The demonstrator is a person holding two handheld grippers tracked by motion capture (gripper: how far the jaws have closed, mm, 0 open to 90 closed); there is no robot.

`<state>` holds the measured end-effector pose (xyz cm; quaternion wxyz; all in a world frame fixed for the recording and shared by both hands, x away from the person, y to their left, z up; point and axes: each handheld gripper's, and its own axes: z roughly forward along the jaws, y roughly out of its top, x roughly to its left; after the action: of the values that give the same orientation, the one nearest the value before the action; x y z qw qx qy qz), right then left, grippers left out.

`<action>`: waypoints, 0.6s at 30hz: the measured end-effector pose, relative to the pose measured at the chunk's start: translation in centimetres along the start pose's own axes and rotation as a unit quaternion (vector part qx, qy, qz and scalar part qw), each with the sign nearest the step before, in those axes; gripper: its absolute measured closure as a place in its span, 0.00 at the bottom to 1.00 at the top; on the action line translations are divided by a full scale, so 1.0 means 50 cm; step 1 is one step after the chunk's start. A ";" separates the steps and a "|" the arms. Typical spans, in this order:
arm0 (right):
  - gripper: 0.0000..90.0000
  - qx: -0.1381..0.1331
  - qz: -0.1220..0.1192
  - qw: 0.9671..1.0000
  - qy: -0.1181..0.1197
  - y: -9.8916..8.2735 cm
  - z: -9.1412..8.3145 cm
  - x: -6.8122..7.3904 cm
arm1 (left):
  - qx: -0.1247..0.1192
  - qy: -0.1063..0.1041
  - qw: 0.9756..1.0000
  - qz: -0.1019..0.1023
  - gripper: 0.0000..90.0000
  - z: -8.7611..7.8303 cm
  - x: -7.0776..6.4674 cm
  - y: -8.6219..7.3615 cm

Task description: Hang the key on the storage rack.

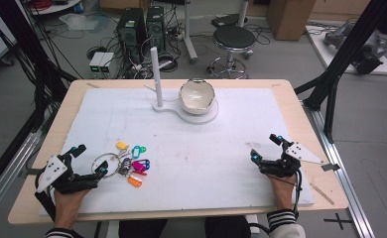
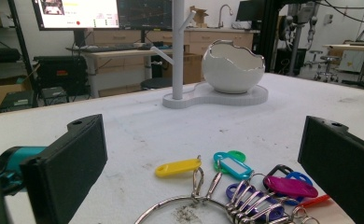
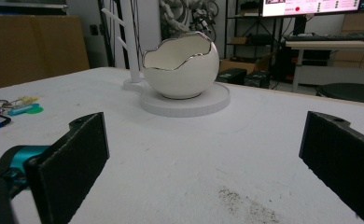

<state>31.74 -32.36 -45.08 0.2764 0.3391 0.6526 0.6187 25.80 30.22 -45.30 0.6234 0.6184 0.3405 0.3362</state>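
metal key ring, tags fanning right

Even, bright overhead room light, soft weak shadows. High view low-res and soft, slight bend at edges. Silver rim of white eggshell-shaped ceramic bowl glints. In both gripper views near black jaws blurred, background shelves soft; white foam table cover near-overexposed.

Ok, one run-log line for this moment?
left claw: open, at key ring | right claw: open, over bare mat | bowl: on stand
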 end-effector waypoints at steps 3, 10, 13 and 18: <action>0.01 -0.003 0.000 1.000 0.002 0.000 -0.001 -0.002 | 0.001 0.000 1.000 0.000 0.02 0.000 0.000 0.000; 0.01 -0.008 0.001 1.000 0.001 -0.001 -0.002 -0.002 | 0.005 0.004 1.000 -0.003 0.02 0.001 0.001 0.001; 0.01 -0.007 0.000 1.000 -0.001 -0.001 -0.002 0.000 | 0.006 0.003 1.000 -0.002 0.02 0.002 0.001 0.001; 0.01 -0.006 0.000 1.000 -0.001 -0.001 -0.002 0.000 | 0.020 0.001 1.000 -0.007 0.02 0.007 0.004 0.004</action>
<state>31.66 -32.43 -45.10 0.2788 0.3381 0.6483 0.6225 26.22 30.21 -45.11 0.6125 0.6281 0.3526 0.3256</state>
